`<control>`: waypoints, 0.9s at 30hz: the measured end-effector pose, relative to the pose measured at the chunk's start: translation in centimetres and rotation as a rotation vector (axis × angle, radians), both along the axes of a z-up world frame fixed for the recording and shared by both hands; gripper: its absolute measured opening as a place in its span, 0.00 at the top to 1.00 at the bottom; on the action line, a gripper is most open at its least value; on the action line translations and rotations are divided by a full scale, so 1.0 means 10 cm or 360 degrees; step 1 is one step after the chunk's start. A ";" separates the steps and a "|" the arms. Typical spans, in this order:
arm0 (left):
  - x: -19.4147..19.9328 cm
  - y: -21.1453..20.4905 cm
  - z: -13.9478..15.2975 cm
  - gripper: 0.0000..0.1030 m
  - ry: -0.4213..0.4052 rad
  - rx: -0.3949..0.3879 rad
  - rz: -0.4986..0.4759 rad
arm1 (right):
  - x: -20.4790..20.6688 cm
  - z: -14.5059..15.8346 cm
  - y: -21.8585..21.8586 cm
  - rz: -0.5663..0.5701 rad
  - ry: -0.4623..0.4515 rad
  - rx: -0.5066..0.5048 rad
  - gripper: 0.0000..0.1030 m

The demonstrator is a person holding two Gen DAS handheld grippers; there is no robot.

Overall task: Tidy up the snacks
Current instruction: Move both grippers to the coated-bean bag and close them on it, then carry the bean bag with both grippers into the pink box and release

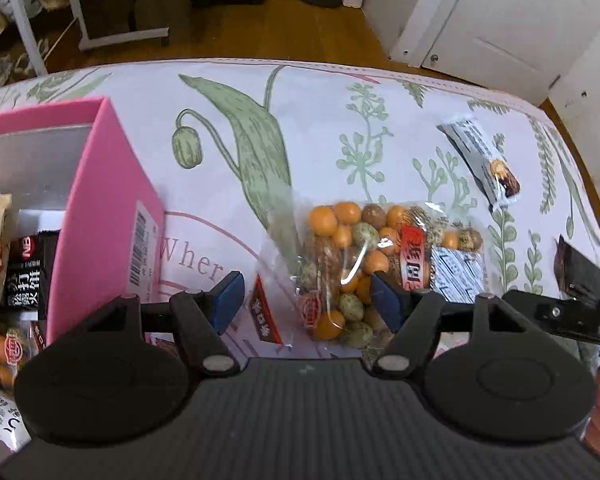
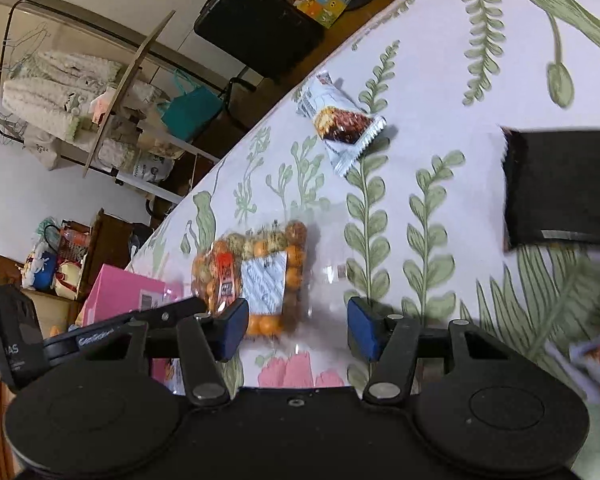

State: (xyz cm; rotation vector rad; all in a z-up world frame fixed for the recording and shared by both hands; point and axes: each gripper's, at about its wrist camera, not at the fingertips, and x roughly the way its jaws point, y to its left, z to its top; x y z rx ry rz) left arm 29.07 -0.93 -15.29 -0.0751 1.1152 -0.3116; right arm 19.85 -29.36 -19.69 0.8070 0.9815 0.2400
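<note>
The floral tablecloth (image 1: 320, 128) carries the pink box (image 1: 108, 208) (already holding several snack packs) at the left. Just beside the box lies a clear bag of coated peanuts (image 1: 352, 272), with a silver snack bar (image 1: 480, 160) well apart. The left gripper (image 1: 306, 300) has fingers spread around the bag; the right gripper (image 2: 298, 326), fingers spread, holds nothing.

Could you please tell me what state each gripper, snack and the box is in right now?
Left gripper: open, around nut bag.
Right gripper: open, empty.
Nut bag: sealed, on table.
Silver bar: sealed, flat.
Dark packet: on table.
Pink box: open, partly filled.
</note>
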 end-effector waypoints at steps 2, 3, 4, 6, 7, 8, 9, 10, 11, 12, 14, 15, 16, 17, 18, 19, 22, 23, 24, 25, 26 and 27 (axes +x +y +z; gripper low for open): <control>0.02 0.04 -0.01 0.37 -0.0002 -0.0030 0.0001 | 0.07 0.01 0.00 -0.0007 0.0003 -0.0001 0.44; 0.02 0.05 -0.02 0.44 0.0008 -0.0054 -0.0001 | 0.10 0.03 0.02 -0.0010 -0.0004 -0.0022 0.53; 0.03 0.08 -0.03 0.47 0.0022 -0.0099 0.0000 | 0.10 0.05 0.03 -0.0012 -0.0019 -0.0064 0.56; 0.02 0.11 -0.04 0.59 0.0055 -0.0182 -0.0024 | 0.11 0.08 0.09 0.0025 -0.0050 -0.0160 0.62; 0.02 0.10 -0.04 0.60 0.0078 -0.0214 -0.0046 | 0.11 0.09 0.12 0.0044 -0.0057 -0.0177 0.65; 0.01 0.09 -0.04 0.60 0.0069 -0.0204 -0.0045 | 0.10 0.09 0.12 0.0049 -0.0064 -0.0186 0.70; -0.01 0.07 -0.04 0.60 0.0049 -0.0183 -0.0059 | 0.09 0.10 0.13 0.0050 -0.0069 -0.0222 0.76; -0.02 0.04 -0.04 0.60 0.0031 -0.0165 -0.0074 | 0.07 0.12 0.15 0.0055 -0.0072 -0.0278 0.78; -0.04 0.02 -0.04 0.60 0.0017 -0.0151 -0.0077 | 0.06 0.15 0.14 0.0058 -0.0085 -0.0327 0.83; -0.06 0.00 -0.04 0.61 0.0000 -0.0132 -0.0079 | 0.05 0.18 0.17 0.0064 -0.0103 -0.0369 0.85; -0.09 -0.05 -0.03 0.61 -0.0034 -0.0090 -0.0099 | 0.02 0.24 0.18 0.0073 -0.0121 -0.0422 0.86; -0.10 -0.06 -0.03 0.61 -0.0044 -0.0077 -0.0106 | 0.01 0.26 0.18 0.0085 -0.0133 -0.0420 0.86; -0.10 -0.07 -0.03 0.61 -0.0049 -0.0071 -0.0108 | 0.02 0.27 0.17 0.0095 -0.0133 -0.0403 0.86; -0.11 -0.06 -0.03 0.61 -0.0050 -0.0073 -0.0105 | 0.04 0.26 0.17 0.0103 -0.0120 -0.0380 0.86; -0.11 -0.06 -0.03 0.61 -0.0048 -0.0076 -0.0101 | 0.08 0.24 0.16 0.0115 -0.0100 -0.0351 0.85; -0.10 -0.06 -0.03 0.61 -0.0046 -0.0079 -0.0097 | 0.10 0.22 0.16 0.0116 -0.0085 -0.0332 0.83; -0.11 -0.06 -0.04 0.61 -0.0048 -0.0076 -0.0093 | 0.16 0.11 0.17 0.0126 -0.0028 -0.0246 0.75; -0.11 -0.05 -0.04 0.61 -0.0048 -0.0074 -0.0091 | 0.18 0.08 0.17 0.0110 -0.0005 -0.0229 0.70; -0.11 -0.06 -0.04 0.61 -0.0051 -0.0072 -0.0087 | 0.18 0.05 0.17 0.0101 0.0002 -0.0203 0.67; -0.11 -0.06 -0.04 0.61 -0.0055 -0.0069 -0.0087 | 0.18 0.03 0.17 0.0090 -0.0002 -0.0171 0.66; -0.11 -0.07 -0.04 0.60 -0.0057 -0.0068 -0.0087 | 0.20 0.01 0.17 0.0075 -0.0003 -0.0147 0.66; -0.11 -0.07 -0.04 0.60 -0.0056 -0.0069 -0.0086 | 0.22 0.00 0.17 0.0063 0.0000 -0.0135 0.64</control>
